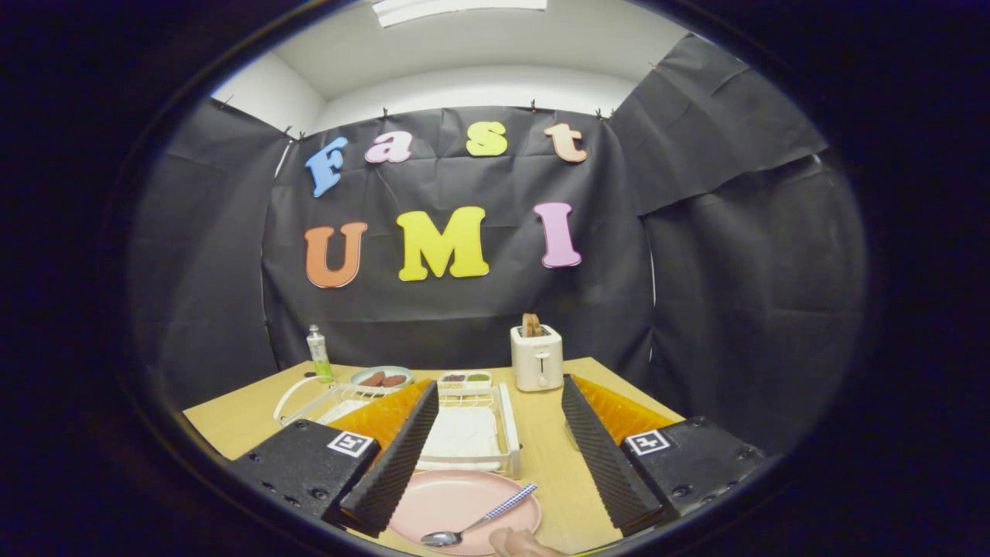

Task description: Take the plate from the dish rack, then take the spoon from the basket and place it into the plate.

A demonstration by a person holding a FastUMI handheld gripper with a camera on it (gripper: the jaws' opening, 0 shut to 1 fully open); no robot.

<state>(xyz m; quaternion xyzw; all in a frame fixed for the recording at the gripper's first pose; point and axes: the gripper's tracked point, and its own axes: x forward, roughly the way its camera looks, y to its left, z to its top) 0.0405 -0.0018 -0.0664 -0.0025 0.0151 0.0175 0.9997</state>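
A pink plate lies on the wooden table between my fingers, close in. A spoon with a checked blue-and-white handle rests in it, bowl toward me. My gripper stands open above the plate, nothing held between its fingers. Just beyond the plate is the white wire dish rack with a white cloth in it. A white basket sits to the left, partly hidden by my left finger.
A cream toaster with bread in it stands at the table's back. Left of it are a small tray with sauces, a plate with sausages and a green-capped bottle. A fingertip shows beside the spoon.
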